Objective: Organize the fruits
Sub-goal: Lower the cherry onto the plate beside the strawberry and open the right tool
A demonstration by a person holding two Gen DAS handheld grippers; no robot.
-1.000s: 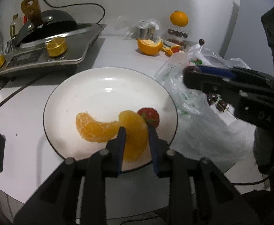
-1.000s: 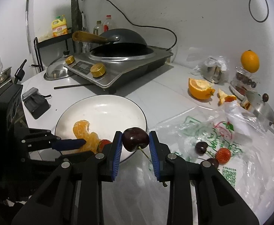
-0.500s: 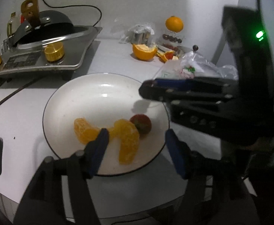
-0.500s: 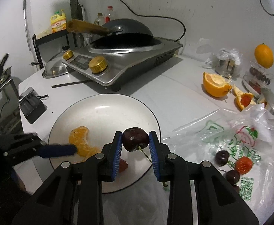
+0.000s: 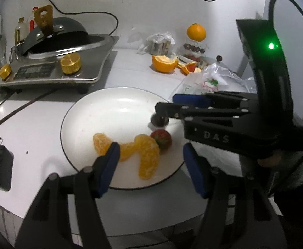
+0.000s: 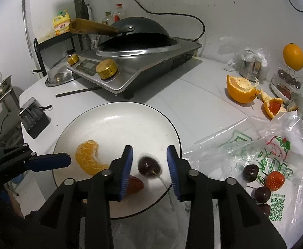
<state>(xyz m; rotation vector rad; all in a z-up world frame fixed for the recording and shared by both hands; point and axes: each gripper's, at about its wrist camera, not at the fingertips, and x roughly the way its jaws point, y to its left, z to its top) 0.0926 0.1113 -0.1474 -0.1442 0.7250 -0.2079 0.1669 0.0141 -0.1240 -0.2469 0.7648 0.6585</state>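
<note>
1. The right tool (image 6: 149,157) tilts down over the plate (image 6: 118,124); its jaws have just been opening, with the cherry (image 6: 148,165) loose between them, seemingly on the plate.
2. The left tool (image 5: 149,164) stands apart at the plate's 6 o'clock rim, above 2 orange segments (image 5: 147,155).
3. A white bench (image 6: 203,95) carries a cooker (image 6: 130,62) at 12 o'clock.

White counter (image 6: 192,108) carries: plate (image 6: 110,120) at centre, cooker (image 6: 130,72) at 11 o'clock, thin dark stick (image 6: 78,91) in front of it, small black box (image 6: 34,121) at 9, orange half (image 6: 241,90) at 2, plastic bag (image 6: 255,155) at 4, steel cup (image 6: 252,64), probably wrapped in film, at 1.
</note>
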